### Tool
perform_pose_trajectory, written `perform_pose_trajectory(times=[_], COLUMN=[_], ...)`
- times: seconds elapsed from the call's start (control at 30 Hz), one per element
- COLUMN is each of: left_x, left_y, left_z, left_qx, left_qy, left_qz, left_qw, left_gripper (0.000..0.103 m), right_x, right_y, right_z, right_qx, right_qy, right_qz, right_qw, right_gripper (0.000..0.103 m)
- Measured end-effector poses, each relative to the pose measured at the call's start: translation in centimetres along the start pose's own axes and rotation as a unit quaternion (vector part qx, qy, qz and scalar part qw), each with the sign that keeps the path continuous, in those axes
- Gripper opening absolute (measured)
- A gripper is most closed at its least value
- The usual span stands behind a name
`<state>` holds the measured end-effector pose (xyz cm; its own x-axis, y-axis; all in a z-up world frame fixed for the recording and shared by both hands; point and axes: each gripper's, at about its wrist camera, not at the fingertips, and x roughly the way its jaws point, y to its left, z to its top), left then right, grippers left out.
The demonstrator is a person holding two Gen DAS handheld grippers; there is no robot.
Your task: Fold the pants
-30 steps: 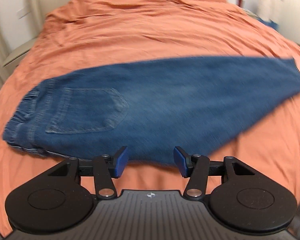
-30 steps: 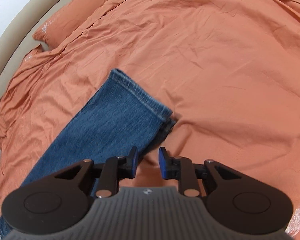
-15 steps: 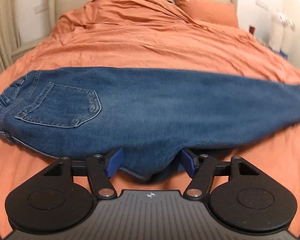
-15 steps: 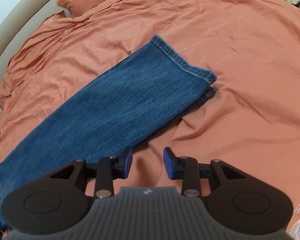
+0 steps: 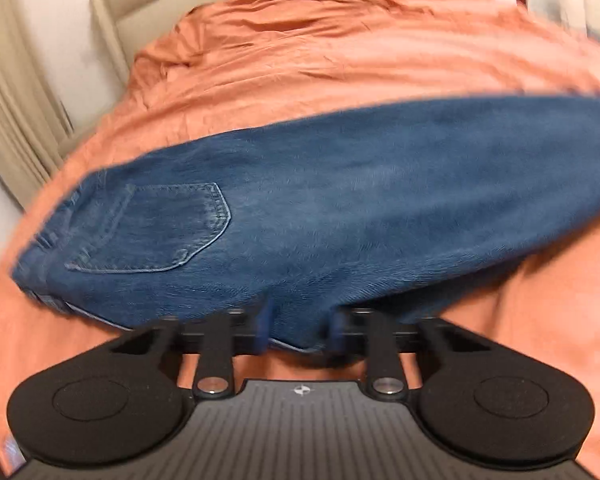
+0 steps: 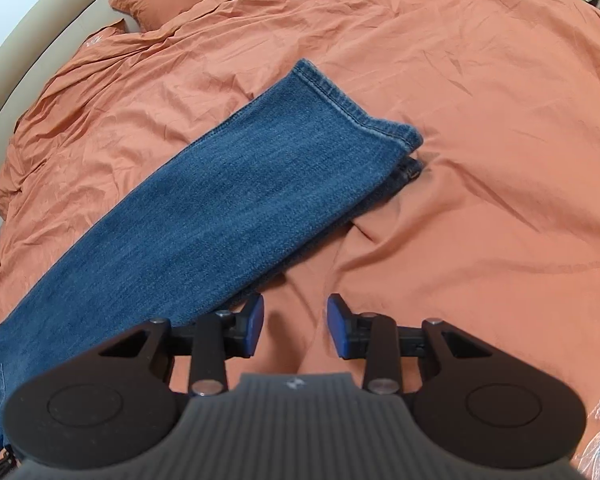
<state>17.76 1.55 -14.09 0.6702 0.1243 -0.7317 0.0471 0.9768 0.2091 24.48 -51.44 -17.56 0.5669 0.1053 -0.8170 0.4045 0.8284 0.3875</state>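
denim, blue, lying along the orange bed (image 6: 480, 128): the pants (image 5: 340, 200) are already doubled lengthwise, one leg stacked on the other, back pocket (image 5: 152, 228) up near the waist at the left of my left view, hems (image 6: 364, 116) lined up at the far end in the right view, the lower hem peeking out a little.

my left tongs (image 5: 300, 330) have just been closing, and the near edge of the pants, about at the seat, is bunched between them; the picture is smeared there, but i read it as clenched on the denim. my right tongs (image 6: 296, 326) are released, nothing between the pads, hovering over bare sheet just beside the near edge of the leg, partway toward the hems.

so i judge the first fold done and the crosswise folds all still to do. the right side needs its own pinch on the leg edge before i can carry one end over toward the other; the stacked legs may slide apart if i lift only one layer.
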Motion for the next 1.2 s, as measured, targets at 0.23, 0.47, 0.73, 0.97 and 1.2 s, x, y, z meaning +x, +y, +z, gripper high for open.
perform_pose_trajectory(times=[0.23, 0.47, 0.73, 0.97, 1.2], left_x=[-1.2, 0.7, -2.2, -1.2, 2.2], left_y=[1.2, 0.7, 3.0, 2.5, -0.9], left_z=[1.2, -0.1, 0.2, 5.4, 8.8], left_qx=[0.081, 0.101, 0.095, 0.051, 0.049], left_qy=[0.079, 0.12, 0.129, 0.081, 0.073], left_qz=[-0.032, -0.042, -0.102, -0.124, -0.13], left_qw=[0.9931, 0.9867, 0.9819, 0.9876, 0.9876], left_gripper=[0.009, 0.025, 0.033, 0.035, 0.035], right_x=[-1.1, -1.6, -2.8, -1.6, 2.9], right_y=[-0.5, -1.7, -3.8, -6.8, -8.9], right_z=[0.0, -0.1, 0.9, 2.2, 3.4], right_qx=[-0.011, 0.005, 0.051, 0.156, 0.223], right_qy=[-0.004, -0.002, -0.036, -0.062, -0.064], right_qz=[-0.012, -0.014, 0.019, 0.068, 0.092], right_qw=[1.0, 1.0, 0.998, 0.984, 0.968], right_gripper=[0.033, 0.033, 0.045, 0.046, 0.046])
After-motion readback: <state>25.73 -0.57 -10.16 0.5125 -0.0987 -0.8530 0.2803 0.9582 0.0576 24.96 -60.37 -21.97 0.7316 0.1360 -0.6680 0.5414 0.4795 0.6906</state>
